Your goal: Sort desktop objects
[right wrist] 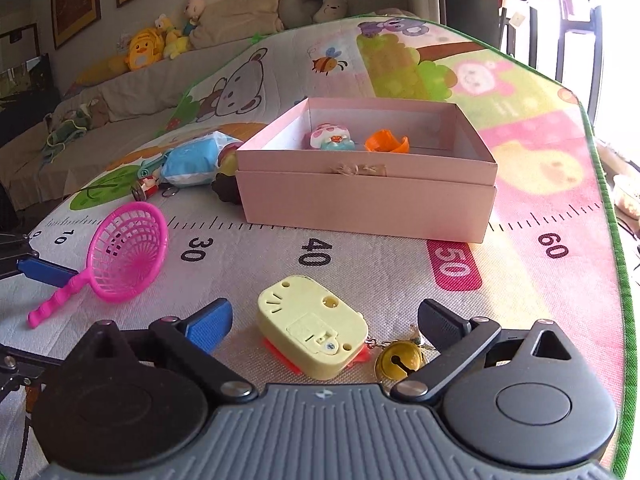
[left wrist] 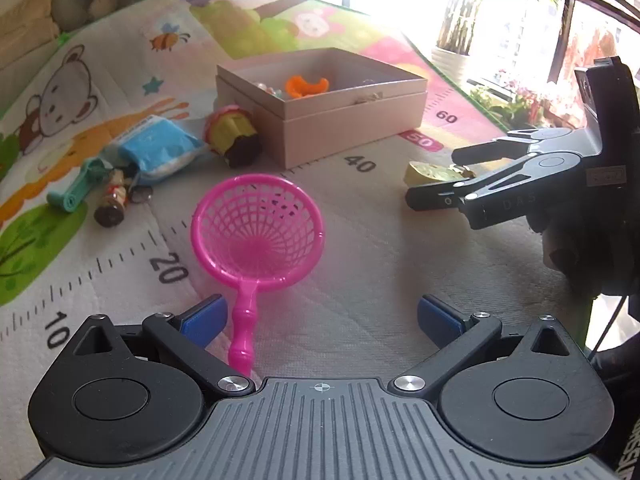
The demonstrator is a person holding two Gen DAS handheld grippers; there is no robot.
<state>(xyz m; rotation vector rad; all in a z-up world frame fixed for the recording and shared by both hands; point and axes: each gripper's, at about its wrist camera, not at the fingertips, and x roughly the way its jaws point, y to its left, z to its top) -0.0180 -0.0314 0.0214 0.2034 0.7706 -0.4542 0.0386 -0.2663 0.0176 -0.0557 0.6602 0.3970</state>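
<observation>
A pink toy net (left wrist: 256, 232) lies on the play mat, its handle (left wrist: 242, 336) pointing at me. My left gripper (left wrist: 320, 318) stands open around that handle, which runs close by the left blue pad without being pressed. A pale yellow toy (right wrist: 310, 328) with a brass bell (right wrist: 398, 360) on a chain lies between the wide-open fingers of my right gripper (right wrist: 324, 320); neither pad touches it. An open pink box (right wrist: 368, 200) behind holds an orange piece (right wrist: 386, 142) and a mushroom toy (right wrist: 332, 136). In the left wrist view the right gripper (left wrist: 434, 178) hovers over the yellow toy (left wrist: 426, 172).
Left of the box lie a blue packet (left wrist: 160, 152), a cupcake-like toy (left wrist: 234, 136), a small doll figure (left wrist: 114, 200) and a teal clip (left wrist: 76, 192). The mat's green edge (right wrist: 616, 240) runs along the right. A sofa with plush toys (right wrist: 148, 50) stands behind.
</observation>
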